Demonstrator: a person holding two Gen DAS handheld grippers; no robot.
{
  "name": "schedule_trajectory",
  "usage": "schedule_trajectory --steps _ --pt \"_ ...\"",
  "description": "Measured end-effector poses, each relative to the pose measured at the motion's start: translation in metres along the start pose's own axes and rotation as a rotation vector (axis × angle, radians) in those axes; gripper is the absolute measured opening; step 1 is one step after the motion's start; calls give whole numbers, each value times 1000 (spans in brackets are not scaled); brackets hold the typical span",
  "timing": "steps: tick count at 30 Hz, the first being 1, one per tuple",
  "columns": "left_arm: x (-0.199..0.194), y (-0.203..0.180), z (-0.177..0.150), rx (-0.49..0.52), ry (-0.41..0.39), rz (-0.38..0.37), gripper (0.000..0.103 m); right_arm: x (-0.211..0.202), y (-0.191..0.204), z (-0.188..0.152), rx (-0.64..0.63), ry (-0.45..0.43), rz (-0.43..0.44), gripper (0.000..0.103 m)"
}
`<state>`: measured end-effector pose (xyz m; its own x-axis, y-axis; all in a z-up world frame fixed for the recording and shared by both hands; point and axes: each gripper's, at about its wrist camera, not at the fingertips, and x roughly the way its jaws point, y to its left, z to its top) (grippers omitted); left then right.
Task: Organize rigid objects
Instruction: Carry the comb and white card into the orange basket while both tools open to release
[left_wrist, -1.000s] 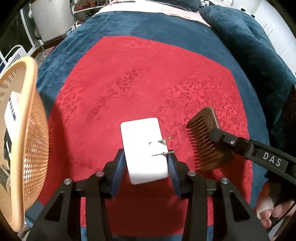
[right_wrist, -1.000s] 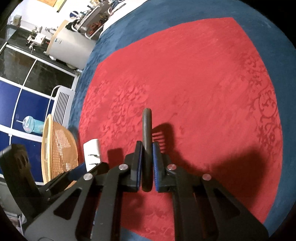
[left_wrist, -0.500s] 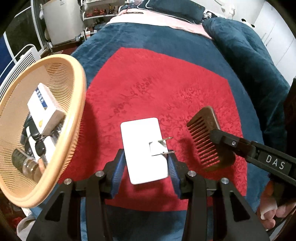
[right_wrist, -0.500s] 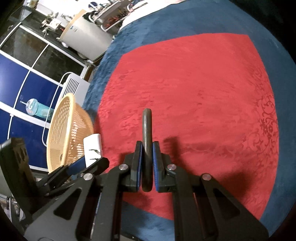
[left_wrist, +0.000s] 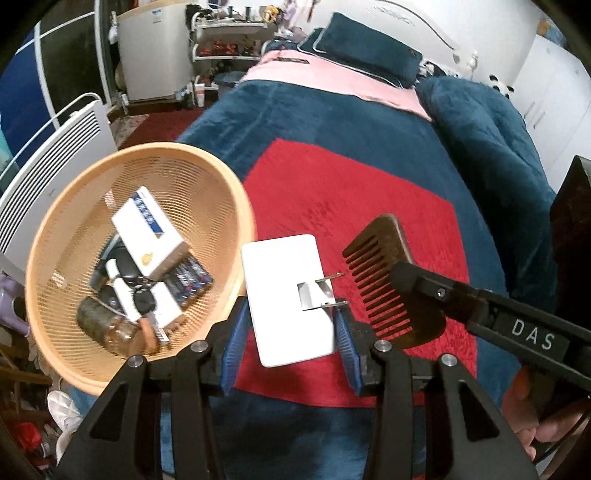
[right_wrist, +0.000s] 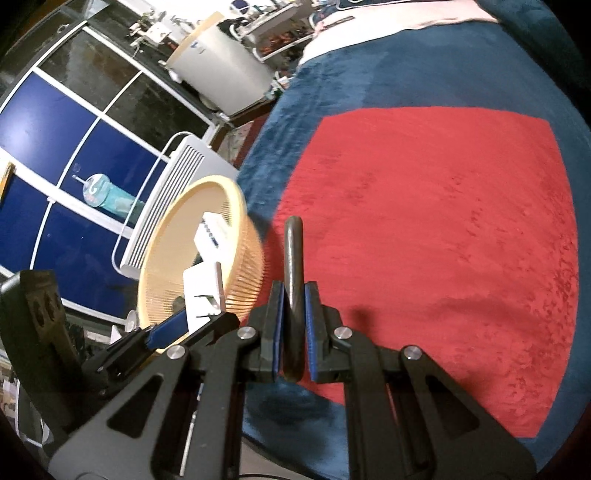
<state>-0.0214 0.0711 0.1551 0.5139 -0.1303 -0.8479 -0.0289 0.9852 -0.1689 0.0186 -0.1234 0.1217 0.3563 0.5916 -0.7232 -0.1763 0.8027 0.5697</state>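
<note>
Left gripper jaws clamp a white charger beside the basket; right gripper jaws pinch a comb; either could miss the rim

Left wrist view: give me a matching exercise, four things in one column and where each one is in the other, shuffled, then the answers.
Things:
1. brown comb
2. white plug adapter
3. blue-striped white box
4. white heater

Places:
A. inside the basket
B. held by the left hand-held gripper
C. on the floor beside the bed
D. held by the right hand-held gripper

Pairs: 1-D, 2-B, 3-A, 4-C
</note>
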Motion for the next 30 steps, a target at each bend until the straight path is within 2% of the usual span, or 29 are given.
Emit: schedule_trajectory --steps 13,30 --pt "-26 56 9 -95 -46 50 46 25 56 11 -81 21 63 11" --pt "-9 127 8 -237 14 83 46 73 102 21 -140 103 106 11"
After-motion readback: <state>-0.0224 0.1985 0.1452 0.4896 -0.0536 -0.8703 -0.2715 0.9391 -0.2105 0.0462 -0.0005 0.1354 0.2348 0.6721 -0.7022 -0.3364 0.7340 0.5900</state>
